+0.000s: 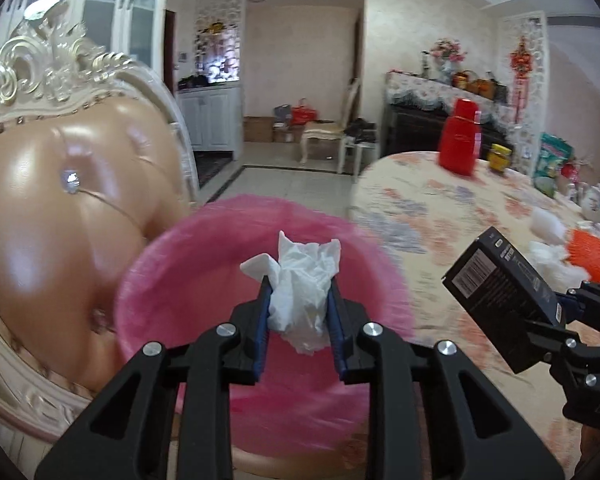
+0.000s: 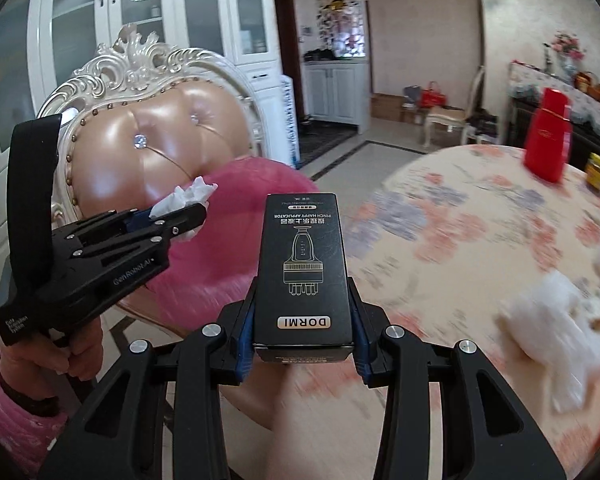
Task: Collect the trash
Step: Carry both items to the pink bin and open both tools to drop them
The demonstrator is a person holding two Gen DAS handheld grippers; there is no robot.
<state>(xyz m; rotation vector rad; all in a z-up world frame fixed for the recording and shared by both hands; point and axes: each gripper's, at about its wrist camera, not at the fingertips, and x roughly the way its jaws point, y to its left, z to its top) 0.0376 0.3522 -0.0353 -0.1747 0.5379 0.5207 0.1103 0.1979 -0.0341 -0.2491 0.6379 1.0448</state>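
Observation:
A crumpled white tissue (image 1: 304, 264) is pinched between the blue pads of my left gripper (image 1: 300, 284), which is shut on it above the mouth of a pink-lined bin (image 1: 204, 280). In the right wrist view the left gripper (image 2: 196, 210) shows at the left with the tissue (image 2: 188, 194) sticking out over the pink bin (image 2: 236, 220). My right gripper (image 2: 304, 292) is shut on a black "DORMI" box (image 2: 304, 248), held upright just right of the bin. The left wrist view has the box (image 1: 500, 280) at the right edge.
A padded tan chair (image 1: 60, 220) with a carved white frame stands behind and left of the bin. To the right is a round table (image 1: 440, 216) with a floral cloth, bearing a red flask (image 1: 460, 136), a yellow jar (image 1: 500, 156), more white tissues (image 2: 548, 320) and something orange (image 1: 592, 252).

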